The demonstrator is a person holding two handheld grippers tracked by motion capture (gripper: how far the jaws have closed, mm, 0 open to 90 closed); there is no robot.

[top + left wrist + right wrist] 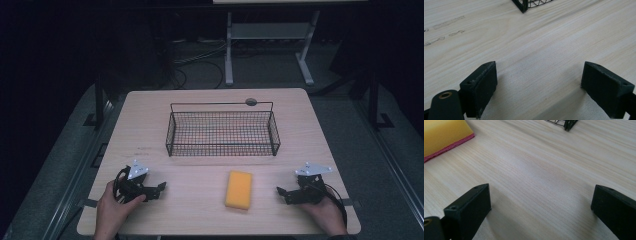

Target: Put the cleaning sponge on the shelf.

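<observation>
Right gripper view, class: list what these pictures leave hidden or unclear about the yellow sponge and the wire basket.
- Yellow rectangular sponge: right gripper view, most of it cut off by the left and top edges.
- Black wire mesh basket: one corner showing, rest cut by the top edge.
- Basket's floor: high view, too small to check for small contents.

Yellow sponge cut off by the right gripper view's top and left edges, wire basket reduced to one corner at the left gripper view's top edge, person's forearms cropped at the high view's bottom edge
</observation>
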